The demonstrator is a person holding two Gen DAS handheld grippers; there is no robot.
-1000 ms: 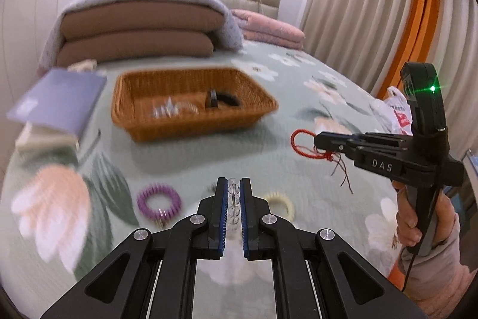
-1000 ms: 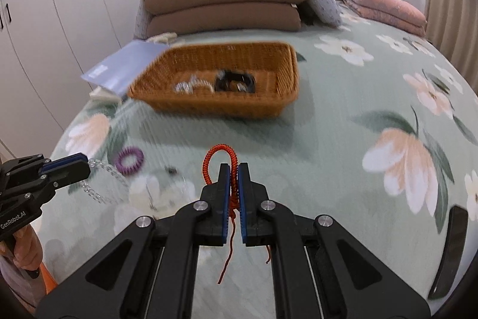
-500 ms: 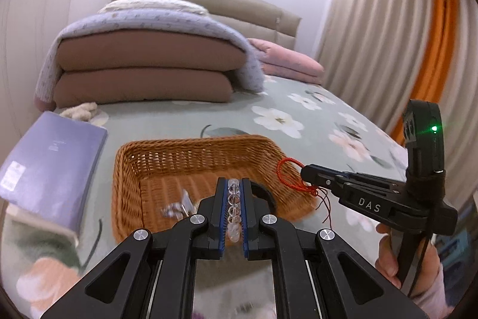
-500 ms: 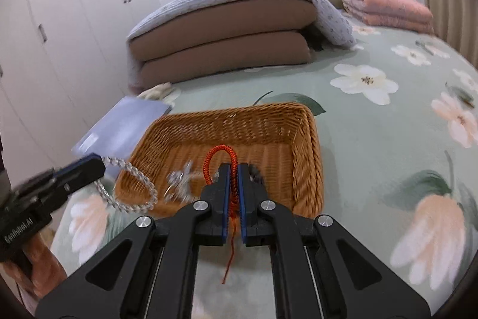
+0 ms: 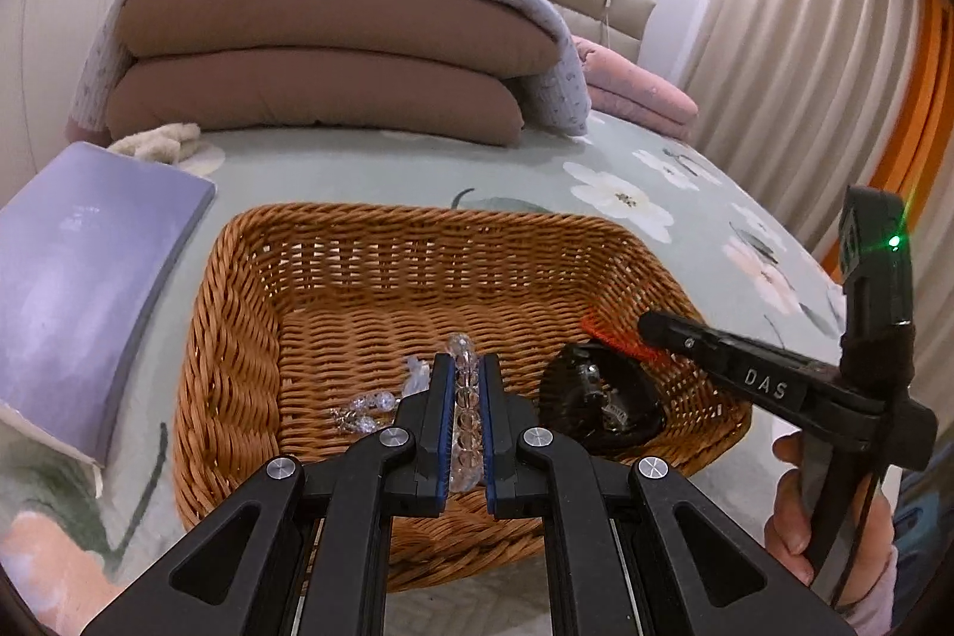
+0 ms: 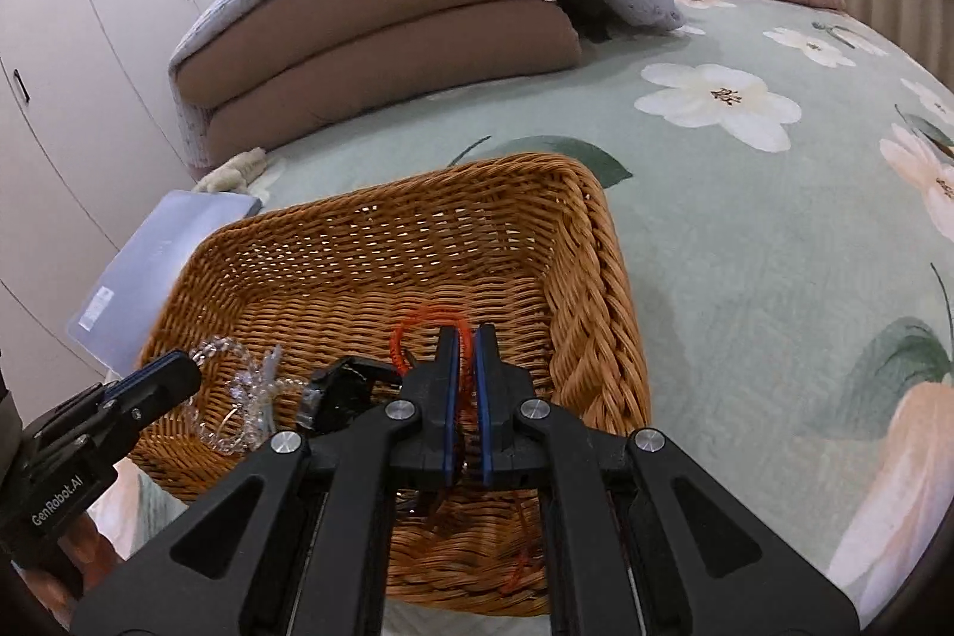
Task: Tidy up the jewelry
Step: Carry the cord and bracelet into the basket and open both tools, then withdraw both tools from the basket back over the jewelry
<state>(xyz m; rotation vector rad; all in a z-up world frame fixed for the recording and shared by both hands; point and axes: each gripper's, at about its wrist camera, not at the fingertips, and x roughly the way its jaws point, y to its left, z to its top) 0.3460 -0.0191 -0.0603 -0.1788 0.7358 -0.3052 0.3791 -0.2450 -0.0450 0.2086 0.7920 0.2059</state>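
**Left wrist view: both grippers over the basket, each pinching a bracelet**

So from the left wrist camera, the left gripper [image 5: 464, 374] has its jaws pressed onto a clear bead bracelet [image 5: 464, 400], beads stacked right between the blue pads. It hangs over the inside of the wicker basket [image 5: 238, 338], which sits on a green floral bedspread [image 5: 656, 195]. Already lying in the basket: a little clump of clear crystal pieces [image 5: 372, 406] just left of the fingers, and a black watch [image 5: 599, 397] toward the right side.

The right gripper [image 5: 647, 323] comes in from the right with a red cord bracelet [image 5: 614, 335] pinched at its tip, right above the watch. A hand [image 5: 799, 517] grips its handle.

Right wrist camera agrees: right gripper [image 6: 466, 356] clamped on the red cord [image 6: 426, 323], the loop poking out ahead over the basket floor, loose ends trailing down below.

A lilac book [image 5: 77, 302] lies just left of the basket, folded brown quilts [image 5: 322, 58] behind.
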